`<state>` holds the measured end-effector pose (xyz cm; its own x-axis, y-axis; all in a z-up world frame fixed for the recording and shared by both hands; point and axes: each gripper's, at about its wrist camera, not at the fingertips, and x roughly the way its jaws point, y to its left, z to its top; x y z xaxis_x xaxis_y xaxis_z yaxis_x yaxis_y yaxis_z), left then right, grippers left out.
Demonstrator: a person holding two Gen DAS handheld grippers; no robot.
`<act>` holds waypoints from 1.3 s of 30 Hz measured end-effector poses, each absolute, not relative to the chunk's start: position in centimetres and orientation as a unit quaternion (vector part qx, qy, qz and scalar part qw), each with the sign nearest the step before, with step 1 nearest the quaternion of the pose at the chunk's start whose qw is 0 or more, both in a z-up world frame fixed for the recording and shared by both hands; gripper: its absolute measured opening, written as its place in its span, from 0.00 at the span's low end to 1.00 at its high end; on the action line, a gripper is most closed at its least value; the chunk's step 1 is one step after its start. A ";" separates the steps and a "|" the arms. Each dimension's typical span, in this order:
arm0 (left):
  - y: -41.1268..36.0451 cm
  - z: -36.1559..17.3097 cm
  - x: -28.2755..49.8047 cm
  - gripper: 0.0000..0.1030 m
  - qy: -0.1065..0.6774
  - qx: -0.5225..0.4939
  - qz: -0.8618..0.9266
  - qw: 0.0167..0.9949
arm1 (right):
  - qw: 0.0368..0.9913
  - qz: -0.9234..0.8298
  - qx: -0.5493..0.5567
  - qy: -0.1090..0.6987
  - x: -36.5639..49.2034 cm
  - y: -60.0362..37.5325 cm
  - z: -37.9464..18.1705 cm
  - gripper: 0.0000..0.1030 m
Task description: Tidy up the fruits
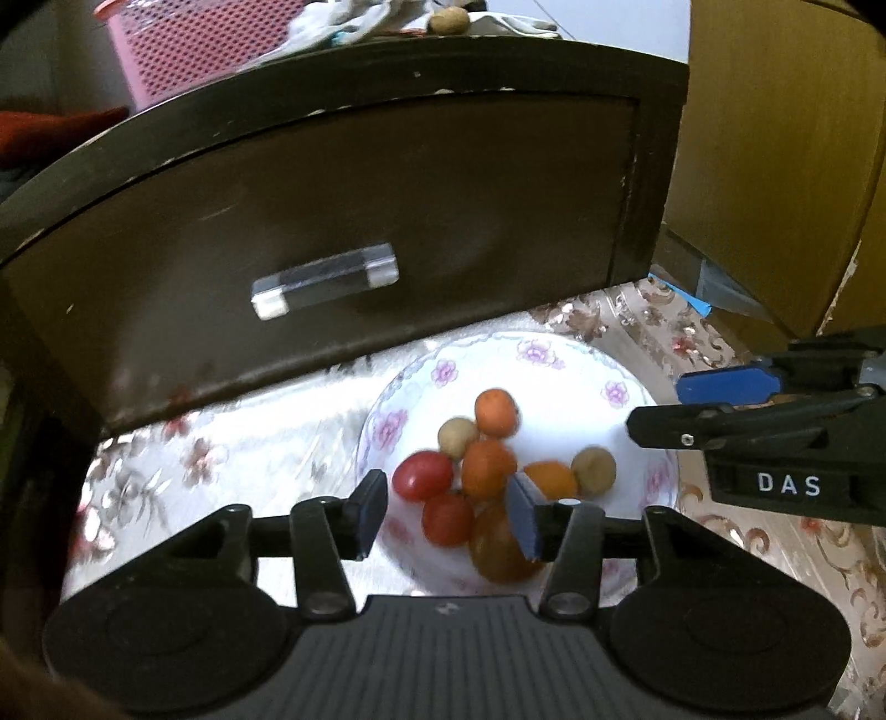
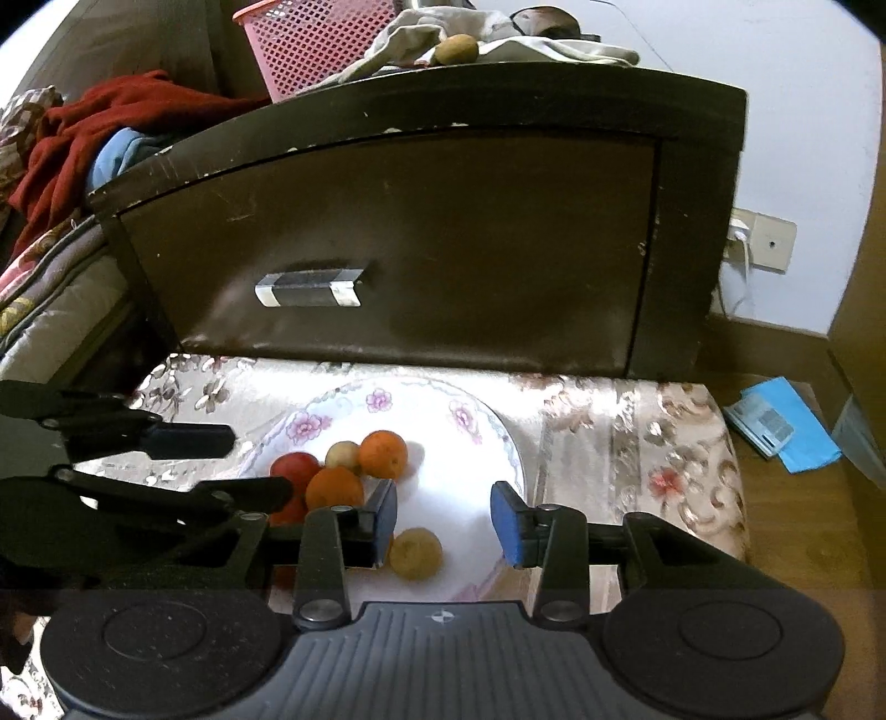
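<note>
A white floral plate (image 1: 559, 354) (image 2: 443, 410) sits on a stool with a patterned cloth and holds several small fruits: red tomatoes (image 1: 422, 475), oranges (image 1: 496, 412) (image 2: 382, 454) and tan round fruits (image 1: 593, 471) (image 2: 415, 554). My left gripper (image 1: 447, 512) is open, low over the near fruits, with a red tomato (image 1: 447, 519) between its fingers. My right gripper (image 2: 444, 520) is open over the plate's right part, with a tan fruit just by its left finger. Each gripper shows at the edge of the other's view.
A dark wooden cabinet (image 1: 354, 183) (image 2: 421, 221) with a glass handle (image 1: 324, 279) stands right behind the stool. On top of it are a pink basket (image 2: 315, 39), cloths and a kiwi (image 2: 456, 49). A blue packet (image 2: 781, 423) lies on the floor at right.
</note>
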<state>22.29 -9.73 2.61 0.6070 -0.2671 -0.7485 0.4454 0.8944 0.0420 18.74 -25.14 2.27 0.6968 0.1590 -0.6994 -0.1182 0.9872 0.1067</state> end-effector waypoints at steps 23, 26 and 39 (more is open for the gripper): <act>-5.7 3.2 13.3 0.88 0.402 0.056 -0.143 0.903 | 0.915 0.070 0.044 0.396 9.4 -22.3 2.6 0.33; -5.3 2.7 12.4 0.89 0.412 0.057 -0.137 0.899 | 0.914 0.068 0.048 0.397 8.6 -22.2 2.6 0.34; -4.3 1.9 9.2 1.00 0.412 0.070 -0.111 0.902 | 0.911 0.076 0.051 0.402 5.6 -20.9 2.5 0.34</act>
